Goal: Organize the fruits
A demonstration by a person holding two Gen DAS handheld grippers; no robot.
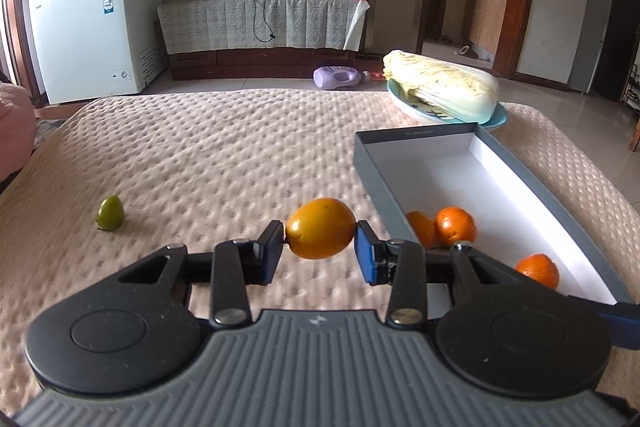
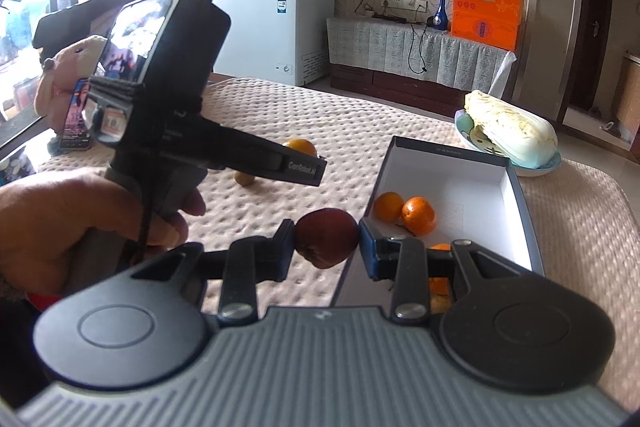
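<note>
In the left wrist view, a small green fruit [image 1: 109, 213] sits on the quilted bedspread [image 1: 208, 155] at nine o'clock. The left gripper [image 1: 320, 251] clamps a yellow-orange fruit [image 1: 321, 228] at centre, above the bedspread. At three o'clock a grey box [image 1: 532, 187] holds three oranges [image 1: 456, 225]; a cabbage [image 1: 440, 85] lies on a plate at one o'clock. In the right wrist view, a hand [image 2: 72, 223] grips the other tool's handle at nine o'clock; the right gripper [image 2: 327, 247] pinches a dark red fruit [image 2: 327, 238] just left of the box.
</note>
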